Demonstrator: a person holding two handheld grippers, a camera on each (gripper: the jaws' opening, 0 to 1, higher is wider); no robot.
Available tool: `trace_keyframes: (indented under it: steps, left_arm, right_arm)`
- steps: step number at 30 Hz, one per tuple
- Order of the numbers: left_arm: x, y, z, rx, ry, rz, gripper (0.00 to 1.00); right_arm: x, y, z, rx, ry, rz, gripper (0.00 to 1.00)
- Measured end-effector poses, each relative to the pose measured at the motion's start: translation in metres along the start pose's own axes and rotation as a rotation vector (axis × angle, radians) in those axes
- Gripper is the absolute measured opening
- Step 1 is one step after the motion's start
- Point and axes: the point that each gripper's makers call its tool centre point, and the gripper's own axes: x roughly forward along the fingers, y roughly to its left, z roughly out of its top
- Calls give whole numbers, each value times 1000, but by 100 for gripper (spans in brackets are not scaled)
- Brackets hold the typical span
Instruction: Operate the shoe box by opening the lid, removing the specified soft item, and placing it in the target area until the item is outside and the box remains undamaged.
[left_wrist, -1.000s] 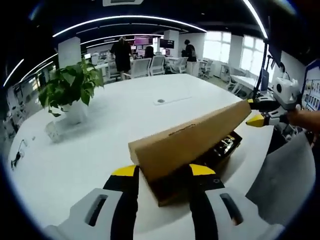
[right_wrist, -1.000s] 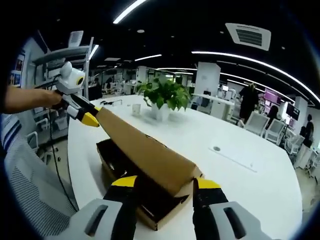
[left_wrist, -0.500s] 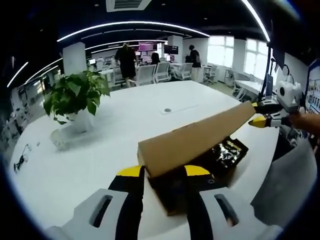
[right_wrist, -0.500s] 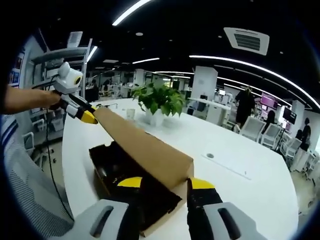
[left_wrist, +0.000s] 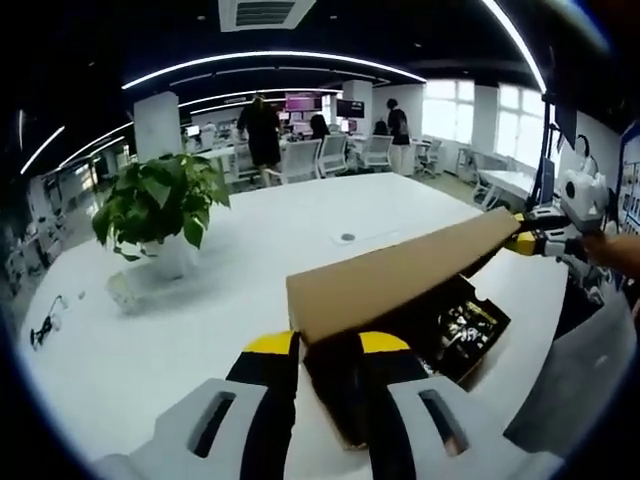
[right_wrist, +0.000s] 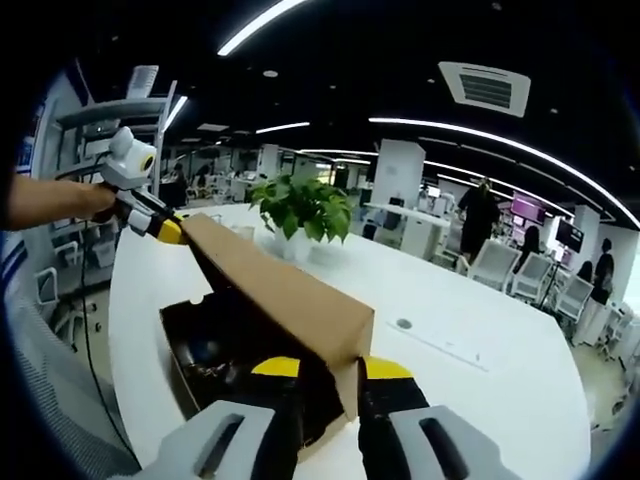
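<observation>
On the white table (left_wrist: 250, 250), a potted plant (left_wrist: 158, 205) stands well to the left of the shoe box (left_wrist: 440, 330), as the left gripper view has it, with a small clear cup (left_wrist: 122, 292) just beside the pot. The box lies open on the table, its dark inside showing a black soft item (left_wrist: 460, 322) with pale flecks. The brown cardboard lid (left_wrist: 400, 275) is lifted clear above the box, tilted, and spans from one gripper to the other. The left gripper (left_wrist: 328, 345) is clamped on the lid's near end: its yellow-tipped fingers (left_wrist: 272, 345) stand close together with the short end wall of the lid pinched between them. At the lid's far end, the right gripper (left_wrist: 527, 237) grips the other short edge, a hand (left_wrist: 610, 250) behind it. In the right gripper view, the left gripper (right_wrist: 160, 228) sits at the lid's (right_wrist: 280, 290) far left corner, held by a bare forearm. The plant (right_wrist: 298, 205) is beyond the lid, and the open box (right_wrist: 215, 350) lies beneath it with dark contents. The right gripper (right_wrist: 330, 370) has its yellow fingers (right_wrist: 385, 370) drawn in on the lid's near corner, the cardboard edge held between them. Farther right, beyond the table, office chairs (right_wrist: 495, 262) and standing people (right_wrist: 480, 215) are seen.
</observation>
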Motion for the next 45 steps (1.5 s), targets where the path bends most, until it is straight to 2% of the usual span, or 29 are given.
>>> trace_keyframes:
  steps: [7,13,26,45]
  left_arm:
    - [4,7,8,-6,-11,20,13]
    - [7,16,12,-10,-22,57,3]
    - [14,22,21,-33,-40,68,2]
    - [26,27,37,-49,-57,75,1]
  right_arm:
    - [5,-8,4,-3,-3,-12,12]
    - [8,-15,8,-6,-5,-24,9]
    - [13,-21,11,4,-18,-38,8]
    - [21,-23,-35,10,72,-59,9]
